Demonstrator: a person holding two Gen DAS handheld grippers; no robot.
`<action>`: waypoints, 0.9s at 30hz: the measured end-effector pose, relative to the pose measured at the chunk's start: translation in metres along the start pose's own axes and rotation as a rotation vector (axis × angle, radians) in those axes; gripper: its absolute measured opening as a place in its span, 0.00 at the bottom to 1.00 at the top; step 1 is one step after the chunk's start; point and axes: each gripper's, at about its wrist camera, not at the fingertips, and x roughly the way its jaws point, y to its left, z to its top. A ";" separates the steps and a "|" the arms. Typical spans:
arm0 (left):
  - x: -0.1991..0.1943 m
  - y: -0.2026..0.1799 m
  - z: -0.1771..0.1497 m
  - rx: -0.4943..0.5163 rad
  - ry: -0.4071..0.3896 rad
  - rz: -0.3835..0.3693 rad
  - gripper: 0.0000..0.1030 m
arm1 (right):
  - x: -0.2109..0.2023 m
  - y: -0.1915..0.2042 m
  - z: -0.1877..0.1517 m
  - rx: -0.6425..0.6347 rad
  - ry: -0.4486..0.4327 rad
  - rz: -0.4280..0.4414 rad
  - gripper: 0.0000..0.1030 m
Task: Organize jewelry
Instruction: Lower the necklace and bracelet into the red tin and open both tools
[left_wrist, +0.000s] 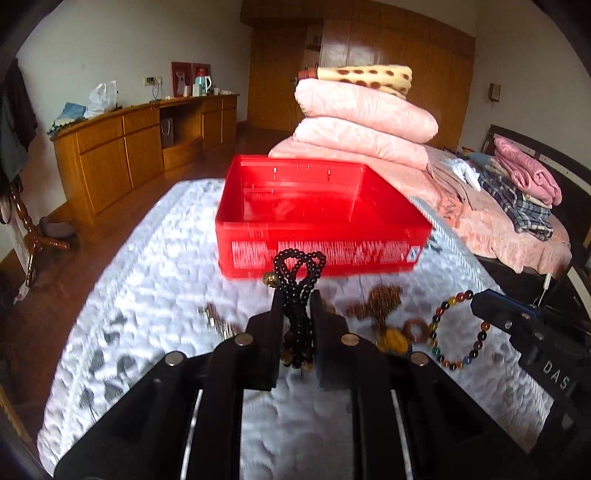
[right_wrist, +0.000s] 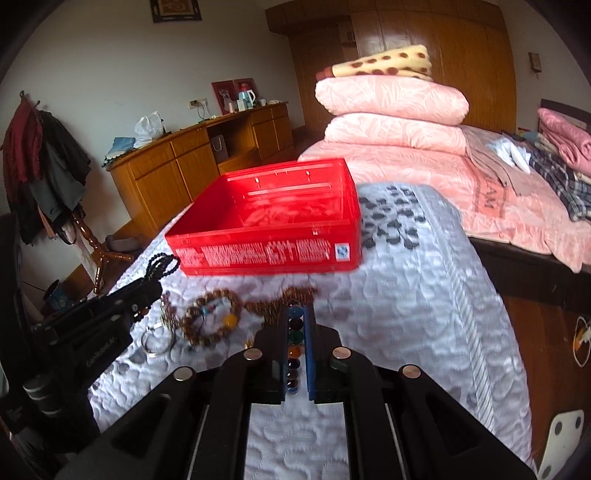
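Observation:
A red open box (left_wrist: 321, 218) stands on the white quilted mattress (left_wrist: 155, 280); it also shows in the right wrist view (right_wrist: 269, 229). My left gripper (left_wrist: 297, 299) is shut on a black bead necklace (left_wrist: 299, 269), lifted just in front of the box; its loops stick up past the fingertips. My right gripper (right_wrist: 301, 312) is shut on a multicoloured bead bracelet (right_wrist: 294, 339), which hangs from it in the left wrist view (left_wrist: 456, 328). Brown bead bracelets (right_wrist: 212, 317) and a brown bead string (right_wrist: 284, 299) lie on the mattress between the grippers.
Metal rings (right_wrist: 157, 339) lie on the mattress at the left. A bed with stacked pink pillows (left_wrist: 365, 122) stands behind the box. A wooden cabinet (left_wrist: 140, 147) lines the far wall. A coat stand (right_wrist: 48, 173) is on the left.

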 end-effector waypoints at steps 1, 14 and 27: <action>0.000 0.000 0.004 0.001 -0.005 -0.001 0.13 | 0.001 0.001 0.005 -0.005 -0.006 0.001 0.07; 0.030 0.001 0.082 -0.006 -0.072 -0.003 0.13 | 0.026 0.009 0.093 -0.042 -0.095 0.023 0.07; 0.121 0.009 0.117 -0.028 -0.003 0.006 0.13 | 0.110 -0.004 0.124 -0.008 -0.030 0.016 0.07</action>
